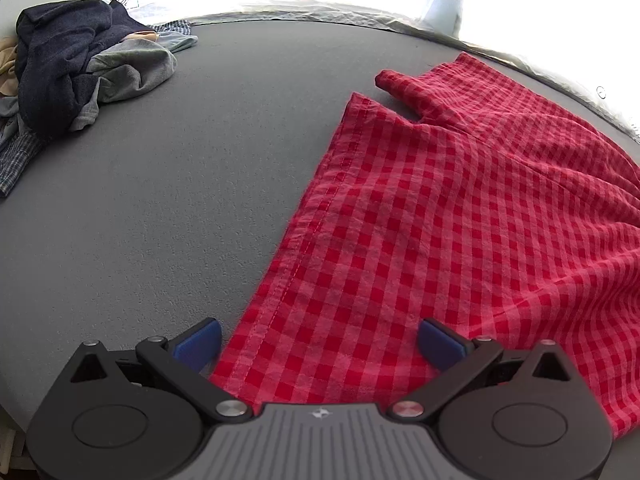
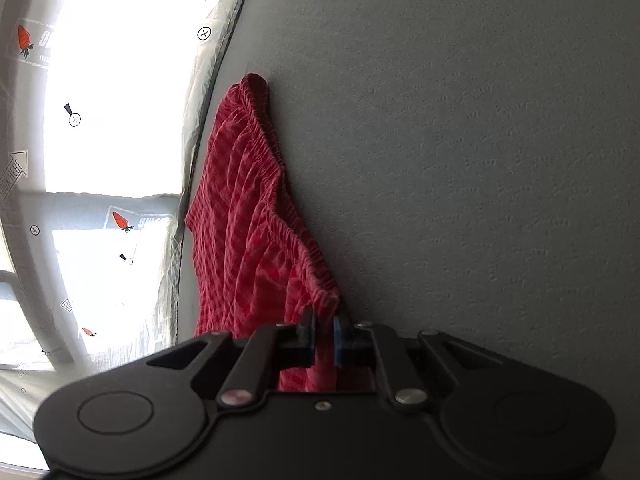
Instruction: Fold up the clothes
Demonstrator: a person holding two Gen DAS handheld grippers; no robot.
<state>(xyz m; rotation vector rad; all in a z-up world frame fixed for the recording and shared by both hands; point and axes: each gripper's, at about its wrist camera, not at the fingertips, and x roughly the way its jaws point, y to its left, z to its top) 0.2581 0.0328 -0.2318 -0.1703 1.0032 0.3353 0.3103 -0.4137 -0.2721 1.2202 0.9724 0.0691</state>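
Observation:
A pair of red checked shorts (image 1: 460,216) lies spread on the grey table (image 1: 180,184), one leg hem running down toward my left gripper (image 1: 320,342). The left gripper is open, its blue pads either side of the hem's near corner, holding nothing. In the right wrist view my right gripper (image 2: 324,334) is shut on the elastic waistband of the red checked shorts (image 2: 248,216), which bunch up and stretch away from the fingers along the table (image 2: 460,140).
A heap of dark blue, grey and checked clothes (image 1: 68,84) sits at the table's far left. A printed white plastic sheet (image 2: 100,160) lies beyond the table's far edge. Bare grey table lies between the heap and the shorts.

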